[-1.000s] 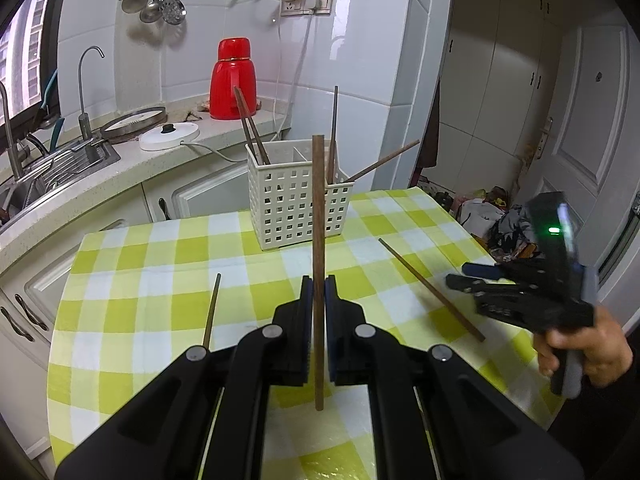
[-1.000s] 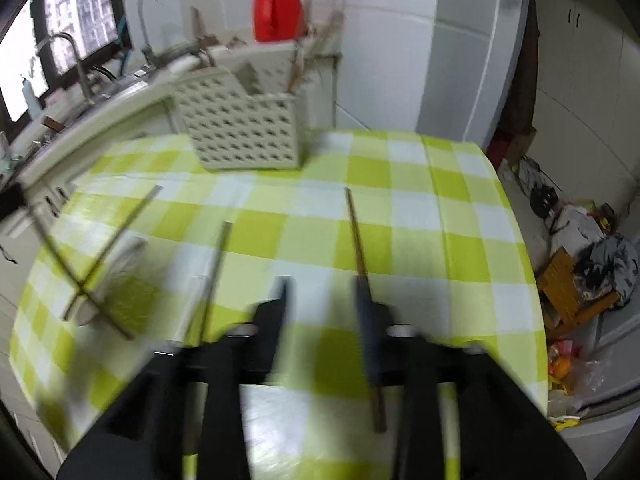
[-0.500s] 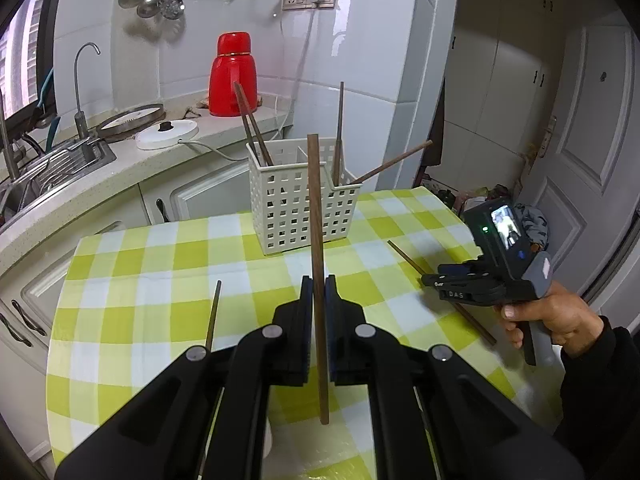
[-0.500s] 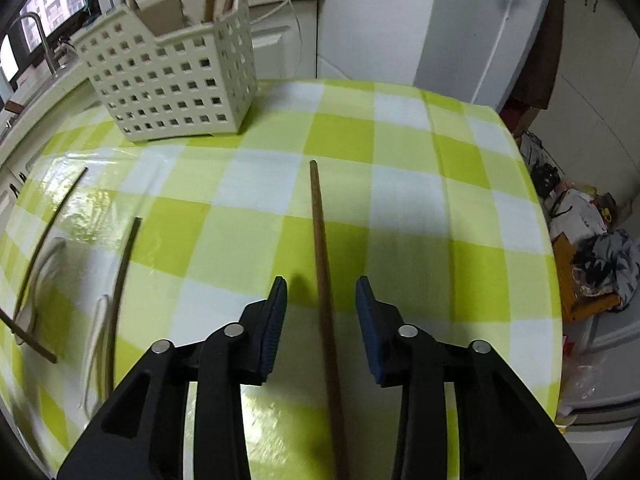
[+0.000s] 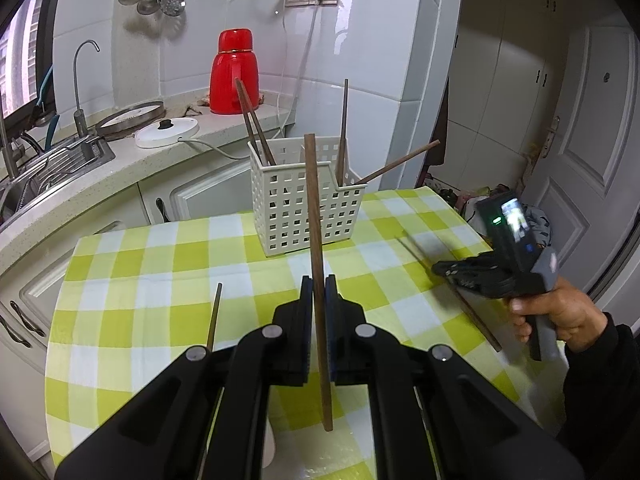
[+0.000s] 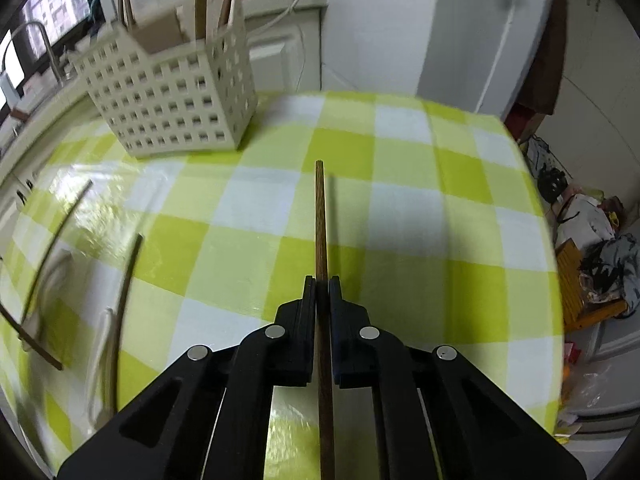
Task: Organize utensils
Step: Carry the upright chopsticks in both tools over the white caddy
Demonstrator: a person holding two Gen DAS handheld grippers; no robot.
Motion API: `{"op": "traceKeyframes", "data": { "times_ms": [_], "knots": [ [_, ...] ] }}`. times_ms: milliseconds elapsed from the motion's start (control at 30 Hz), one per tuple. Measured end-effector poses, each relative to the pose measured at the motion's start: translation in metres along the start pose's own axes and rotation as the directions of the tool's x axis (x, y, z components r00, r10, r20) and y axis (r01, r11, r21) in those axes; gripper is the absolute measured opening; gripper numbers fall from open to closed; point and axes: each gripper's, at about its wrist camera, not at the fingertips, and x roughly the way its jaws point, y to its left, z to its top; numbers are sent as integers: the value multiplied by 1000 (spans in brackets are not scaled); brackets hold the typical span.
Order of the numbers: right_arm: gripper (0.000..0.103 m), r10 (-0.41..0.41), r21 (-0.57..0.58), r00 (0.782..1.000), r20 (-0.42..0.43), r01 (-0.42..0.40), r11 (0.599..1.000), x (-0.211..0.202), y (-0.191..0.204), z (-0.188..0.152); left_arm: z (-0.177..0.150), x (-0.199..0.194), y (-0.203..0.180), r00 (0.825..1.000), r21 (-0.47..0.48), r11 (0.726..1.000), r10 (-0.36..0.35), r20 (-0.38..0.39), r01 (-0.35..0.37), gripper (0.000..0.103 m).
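Observation:
My left gripper point(image 5: 319, 280) is shut on a brown wooden chopstick point(image 5: 314, 208), held upright above the green-and-white checked table point(image 5: 160, 256). Behind it stands a white perforated basket point(image 5: 304, 204) with several chopsticks leaning in it. At the right, a hand holds my right gripper point(image 5: 438, 270) low over the table, on another chopstick point(image 5: 476, 320). In the right wrist view, that gripper point(image 6: 322, 280) is shut on this chopstick point(image 6: 319, 216), which lies along the cloth pointing away. The basket point(image 6: 172, 96) stands at the far left.
More chopsticks lie loose on the cloth point(image 5: 214, 316) point(image 6: 126, 280) point(image 6: 56, 236). A counter with a sink point(image 5: 52, 164), a red thermos point(image 5: 234, 76) and a white lid point(image 5: 168, 134) runs behind the table. Clutter lies on the floor at right point(image 6: 592, 264).
My right gripper sank onto the lying chopstick and its jaws came together on it. The left gripper kept its chopstick upright and barely moved.

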Motion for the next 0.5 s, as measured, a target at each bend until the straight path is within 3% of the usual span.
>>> {"op": "traceKeyframes", "data": {
  "times_ms": [300,500],
  "knots": [
    [6,-2,39,984,180,-5,999,-98,-8,-16,-1,-1,-7,1000,4,1000,-16,8,16,6],
    [6,11,60,965,261,-28,998,-140,1,-34,-1,-6,-9,999,-5,999,-41,19,41,6]
  ]
}}
